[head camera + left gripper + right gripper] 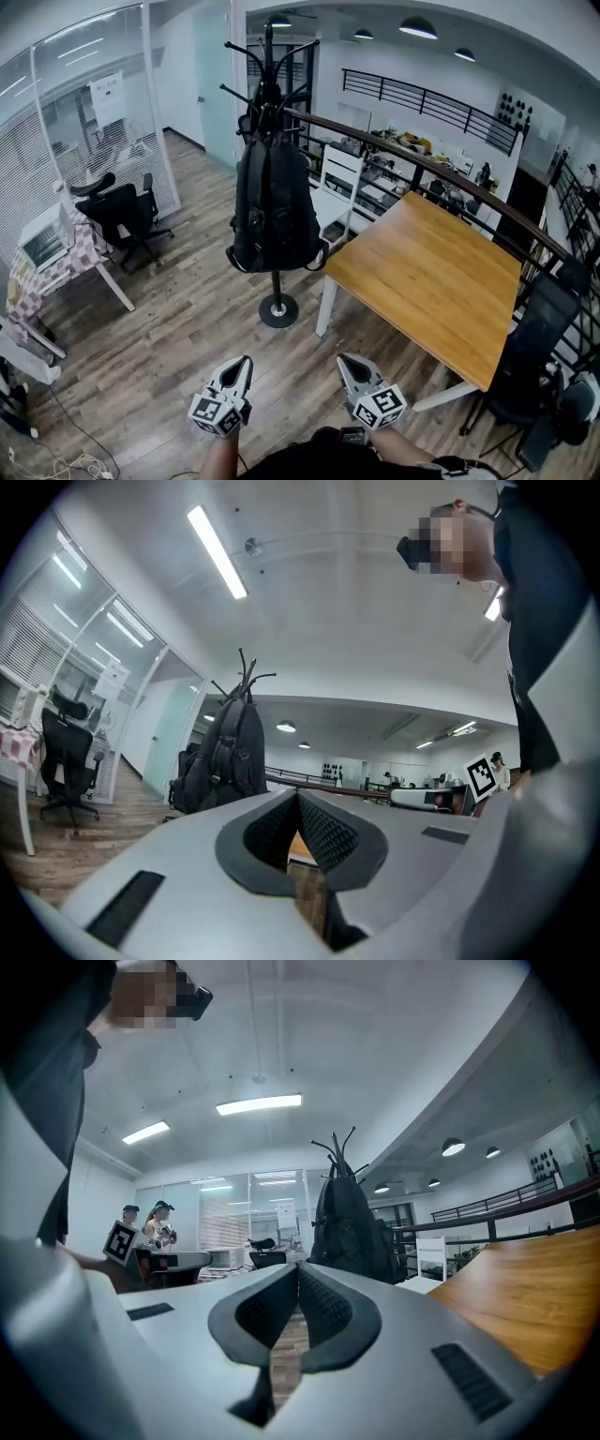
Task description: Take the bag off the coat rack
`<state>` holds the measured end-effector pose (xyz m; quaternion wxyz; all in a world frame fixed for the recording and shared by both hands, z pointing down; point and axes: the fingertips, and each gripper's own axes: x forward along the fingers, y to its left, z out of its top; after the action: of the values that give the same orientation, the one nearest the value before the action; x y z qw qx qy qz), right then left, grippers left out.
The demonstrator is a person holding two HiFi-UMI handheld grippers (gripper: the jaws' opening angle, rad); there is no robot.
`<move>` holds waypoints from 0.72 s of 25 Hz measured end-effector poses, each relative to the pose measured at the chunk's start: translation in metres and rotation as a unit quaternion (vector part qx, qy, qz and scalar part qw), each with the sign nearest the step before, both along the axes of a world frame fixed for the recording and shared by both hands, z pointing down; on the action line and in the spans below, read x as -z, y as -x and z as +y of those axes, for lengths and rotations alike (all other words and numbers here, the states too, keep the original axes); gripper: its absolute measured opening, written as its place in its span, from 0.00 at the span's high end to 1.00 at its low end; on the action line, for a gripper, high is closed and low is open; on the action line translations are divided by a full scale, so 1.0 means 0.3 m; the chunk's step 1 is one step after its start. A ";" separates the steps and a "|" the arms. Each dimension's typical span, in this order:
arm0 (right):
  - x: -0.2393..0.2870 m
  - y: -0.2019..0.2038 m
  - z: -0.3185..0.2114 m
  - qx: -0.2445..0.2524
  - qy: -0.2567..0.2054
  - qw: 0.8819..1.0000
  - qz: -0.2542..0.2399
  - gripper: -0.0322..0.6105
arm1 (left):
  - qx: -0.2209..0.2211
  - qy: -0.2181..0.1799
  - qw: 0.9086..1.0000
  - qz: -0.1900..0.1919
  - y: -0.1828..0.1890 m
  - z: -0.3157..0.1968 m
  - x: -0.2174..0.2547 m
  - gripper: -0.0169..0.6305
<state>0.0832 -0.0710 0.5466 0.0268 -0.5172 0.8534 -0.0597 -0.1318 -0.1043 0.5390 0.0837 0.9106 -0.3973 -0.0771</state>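
Both of your grippers are shut and hold nothing: the left gripper (239,366) has its pads pressed together with only floor showing past them, and the right gripper (349,364) is the same. The bag (274,211), a black backpack, hangs on the coat rack (277,298), caught up near the hooks at the top of the pole. Its body drops down the pole, so its long axis runs straight up and down. It lies ahead of you and well apart from both grippers, with open wooden floor between. In the left gripper view it sits left of and above the jaw line, and in the right gripper view just right of and above it, so the bag falls between your two hands. It looks a little closer to the left one's line. The rack's base stands just beside the near left corner of the table (441,281), so your right hand will likely have to pass along that edge. Both jaws will need to open, and you will probably have to reach high, towards the top of the rack where the straps hang.
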 end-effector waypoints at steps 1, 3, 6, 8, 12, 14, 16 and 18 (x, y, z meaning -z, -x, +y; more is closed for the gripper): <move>-0.006 -0.004 -0.002 -0.001 0.002 1.000 0.000 0.90 | -0.003 0.006 1.000 0.000 0.000 -0.011 -0.013 0.96; -0.015 -0.019 -0.011 -0.006 0.006 1.000 0.003 0.90 | -0.010 0.012 1.000 0.002 -0.012 -0.033 -0.024 0.96; -0.030 -0.042 -0.042 -0.013 0.011 1.000 0.000 0.90 | -0.020 0.005 1.000 0.005 -0.037 -0.062 -0.009 0.97; -0.039 -0.045 -0.075 -0.014 0.011 1.000 -0.005 0.90 | -0.021 0.003 1.000 0.005 -0.042 -0.084 -0.001 0.96; -0.048 -0.039 -0.175 -0.006 0.006 1.000 -0.014 0.90 | -0.014 0.006 1.000 -0.003 -0.034 -0.163 -0.011 0.96; -0.050 -0.044 -0.236 -0.001 0.003 1.000 -0.016 0.90 | -0.012 0.002 1.000 -0.005 -0.040 -0.218 -0.007 0.97; -0.047 -0.047 -0.294 0.002 -0.001 1.000 -0.015 0.90 | -0.009 -0.002 1.000 -0.002 -0.044 -0.270 0.006 0.96; -0.040 -0.051 -0.353 0.007 -0.005 1.000 -0.014 0.90 | -0.006 -0.002 1.000 -0.001 -0.045 -0.323 0.017 0.97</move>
<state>0.0985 -0.1769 0.5587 0.0407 -0.5100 0.8569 -0.0624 -0.1182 -0.2013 0.5338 0.0817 0.9134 -0.3915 -0.0764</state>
